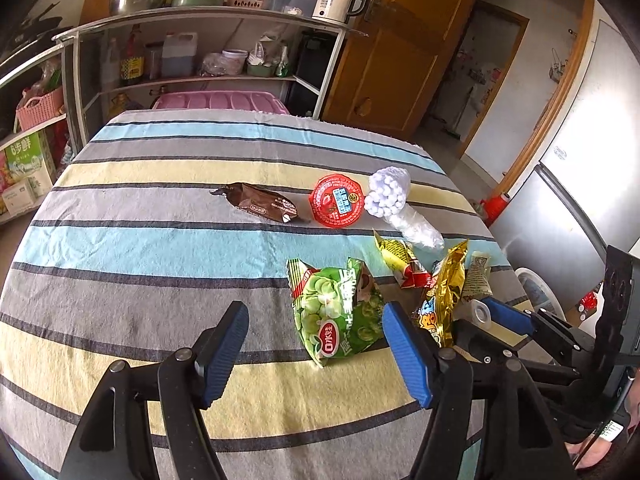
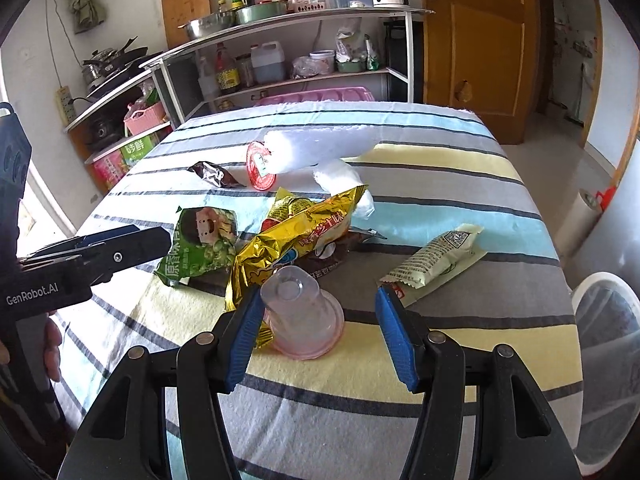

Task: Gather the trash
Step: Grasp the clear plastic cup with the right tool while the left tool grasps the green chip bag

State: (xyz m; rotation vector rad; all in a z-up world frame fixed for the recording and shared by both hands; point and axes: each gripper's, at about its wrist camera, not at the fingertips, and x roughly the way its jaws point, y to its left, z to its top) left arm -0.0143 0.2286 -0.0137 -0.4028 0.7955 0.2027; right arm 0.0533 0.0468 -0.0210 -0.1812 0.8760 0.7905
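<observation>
In the left wrist view, the left claw (image 1: 314, 350) is open and holds nothing; the green bag (image 1: 340, 312) lies on the striped cloth (image 1: 140, 248) partly between its blue fingers, nearer the right one. Behind the bag lie a brown wrapper (image 1: 260, 204), a red lid (image 1: 337, 200) and a gold bag (image 1: 444, 292). In the right wrist view, the right claw (image 2: 320, 336) is open too. A clear cup (image 2: 300, 316) sits upside down on the cloth between its fingers, against the left finger. The gold bag (image 2: 296, 236) lies just behind the cup, and a pale packet (image 2: 436, 260) lies to the right. A white bin (image 2: 608, 312) stands by the table; its inside is too blurred to tell.
</observation>
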